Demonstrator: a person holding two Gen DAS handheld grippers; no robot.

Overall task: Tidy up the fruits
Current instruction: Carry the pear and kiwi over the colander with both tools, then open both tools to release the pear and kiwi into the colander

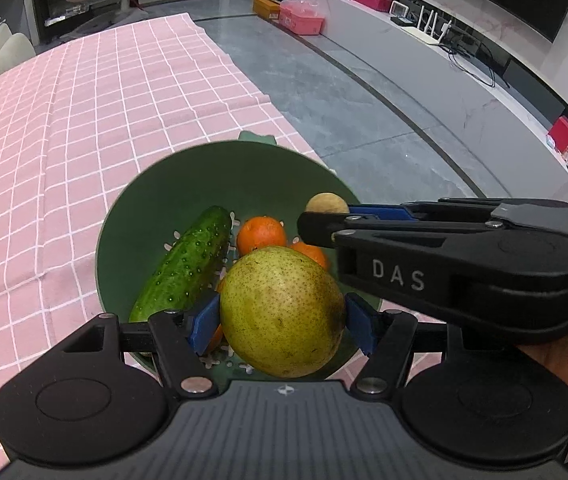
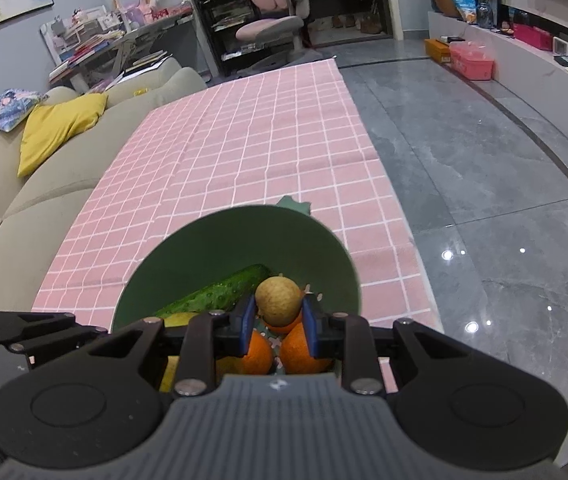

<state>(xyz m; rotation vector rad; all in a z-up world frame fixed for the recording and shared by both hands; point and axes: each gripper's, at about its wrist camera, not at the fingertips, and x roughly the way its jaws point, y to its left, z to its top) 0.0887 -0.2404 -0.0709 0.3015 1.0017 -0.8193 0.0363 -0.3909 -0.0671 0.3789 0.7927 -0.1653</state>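
The left hand-held gripper (image 1: 281,322) points steeply down, its blue pads (image 1: 203,326) pressed wide apart on something held between them. The right hand-held gripper (image 2: 278,322) reaches in from the right, tilted downward, jaws narrow and clamped, a hand (image 1: 564,364) behind it.

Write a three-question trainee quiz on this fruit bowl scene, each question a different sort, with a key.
1. True or false: the left hand-held gripper is shut on the large speckled yellow-green pear.
2. Multiple choice: the right hand-held gripper holds A) the bumpy dark green cucumber, B) the small round tan fruit, C) a round orange tangerine.
3. Fill in: both held fruits hang over the round green plastic ____, which stands on the pink checked tablecloth.

Key: 1 true; 2 B; 3 bowl.
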